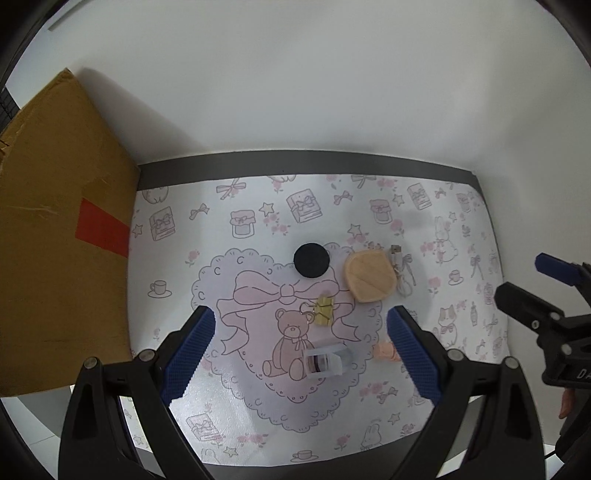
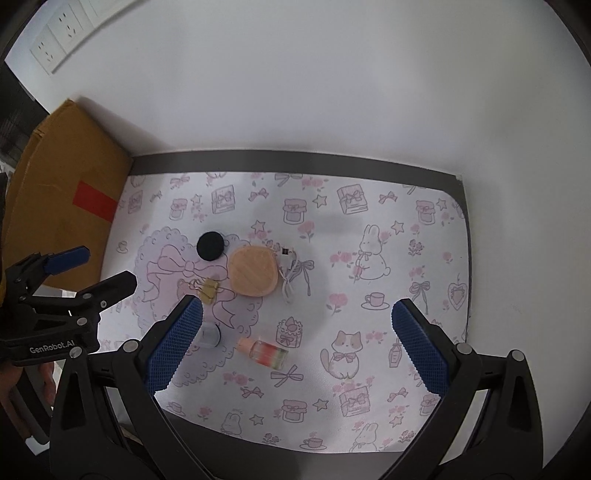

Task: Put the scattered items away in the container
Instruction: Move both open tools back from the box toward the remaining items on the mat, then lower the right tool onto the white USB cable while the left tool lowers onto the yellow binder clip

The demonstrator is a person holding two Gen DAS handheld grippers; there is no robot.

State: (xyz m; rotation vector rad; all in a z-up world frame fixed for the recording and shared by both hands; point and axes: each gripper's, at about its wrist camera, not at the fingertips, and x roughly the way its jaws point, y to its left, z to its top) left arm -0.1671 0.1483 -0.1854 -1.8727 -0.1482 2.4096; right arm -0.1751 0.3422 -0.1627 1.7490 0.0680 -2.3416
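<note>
Both grippers hang above the surface (image 2: 458, 192), which is covered by a pale mat (image 2: 369, 206) printed with bears, bows and rabbits. The left gripper (image 1: 301, 345) has its blue fingers (image 1: 188, 354) spread wide and holds nothing; below the gap between them lies a small clear jar (image 1: 327, 361) on its side on the printed teddy bear. The right gripper (image 2: 297, 345) is likewise spread wide and empty, with a small bottle (image 2: 264, 351) with striped contents and a peach cap lying on the mat between its fingers (image 2: 421, 350).

The scattered things sit in a loose cluster near the middle of the mat. A black round disc (image 2: 210, 245) lies farthest back. Just to its right is a peach rounded case (image 2: 253, 272) with a ribbed lid, and a white cable (image 2: 290, 273) lies coiled against the case's right edge, its plug end pointing toward the wall. A gold binder clip (image 2: 207, 290) rests in front of the disc, near the case's left front corner.

At the left edge of the mat stands a large cardboard box (image 2: 62, 192) with a strip of red tape (image 2: 94, 201) on its side. White wall sockets (image 2: 61, 33) show high on the wall behind. I cannot tell which of these things is the container
</note>
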